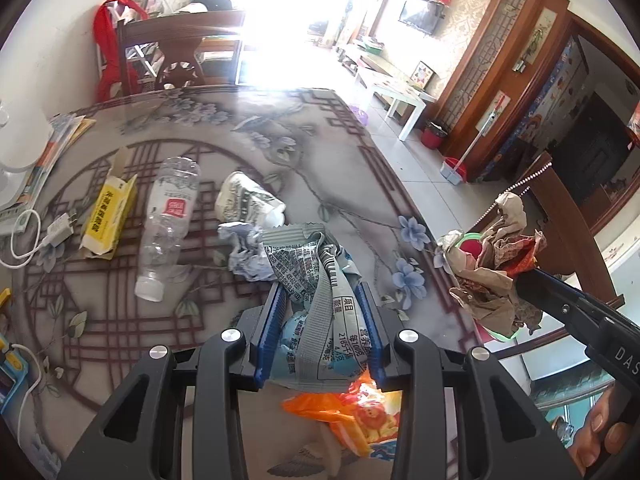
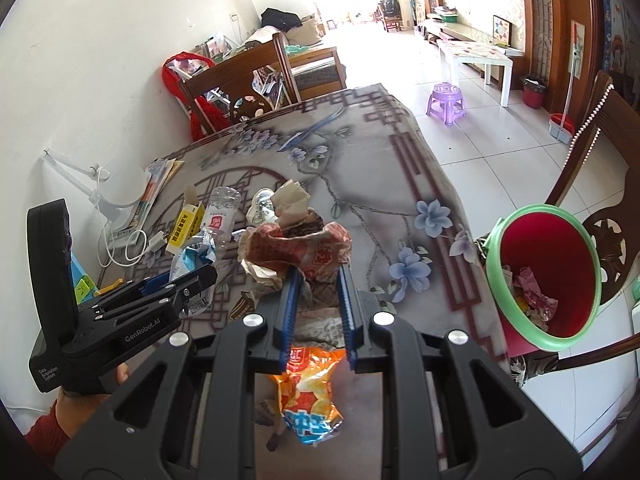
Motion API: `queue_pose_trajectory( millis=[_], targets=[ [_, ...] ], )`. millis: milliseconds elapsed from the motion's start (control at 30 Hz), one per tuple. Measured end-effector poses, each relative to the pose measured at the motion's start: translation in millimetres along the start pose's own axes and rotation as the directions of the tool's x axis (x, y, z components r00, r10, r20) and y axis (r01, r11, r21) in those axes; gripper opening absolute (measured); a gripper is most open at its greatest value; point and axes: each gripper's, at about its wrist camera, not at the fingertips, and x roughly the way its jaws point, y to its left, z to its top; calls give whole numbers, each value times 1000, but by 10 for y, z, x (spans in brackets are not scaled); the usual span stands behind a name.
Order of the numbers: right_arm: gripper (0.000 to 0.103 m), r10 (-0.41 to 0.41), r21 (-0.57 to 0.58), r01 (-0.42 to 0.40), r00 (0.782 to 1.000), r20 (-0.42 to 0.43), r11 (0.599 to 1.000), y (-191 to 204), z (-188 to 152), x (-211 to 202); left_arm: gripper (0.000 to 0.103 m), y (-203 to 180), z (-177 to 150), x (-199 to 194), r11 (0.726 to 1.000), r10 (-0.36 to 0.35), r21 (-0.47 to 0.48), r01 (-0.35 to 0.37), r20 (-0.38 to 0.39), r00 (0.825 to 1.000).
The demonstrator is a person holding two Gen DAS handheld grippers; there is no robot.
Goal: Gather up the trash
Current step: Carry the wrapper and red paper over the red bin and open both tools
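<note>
The right gripper (image 2: 316,276) clamped a crumpled brown-and-red paper wrapper (image 2: 296,240) above the table's right edge; the left gripper (image 1: 320,300) pinched a grey printed foil wrapper (image 1: 316,264). Best swing right, centring over the green-rimmed red bin (image 2: 548,272) before releasing.

A glossy, crinkled foil wrapper (image 1: 320,280), a crumpled matt brown paper wad (image 2: 296,248), a clear plastic bottle (image 1: 168,220) and a smooth green-rimmed plastic bin (image 2: 544,276) surround the patterned cloth-covered table (image 1: 280,140).
</note>
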Motion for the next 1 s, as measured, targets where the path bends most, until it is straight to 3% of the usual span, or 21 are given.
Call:
queue_pose_trajectory(
  millis=[467,1000],
  targets=[
    [20,-70,83,69,997,12,994,-561,-13,-180,34,-552,43,249,996,-53,76,56,-43,998],
    [20,-218,255,207,976,14,944,-1751,12,-408,34,-1270,131,605,982,-85,159,100,-96,992]
  ],
)
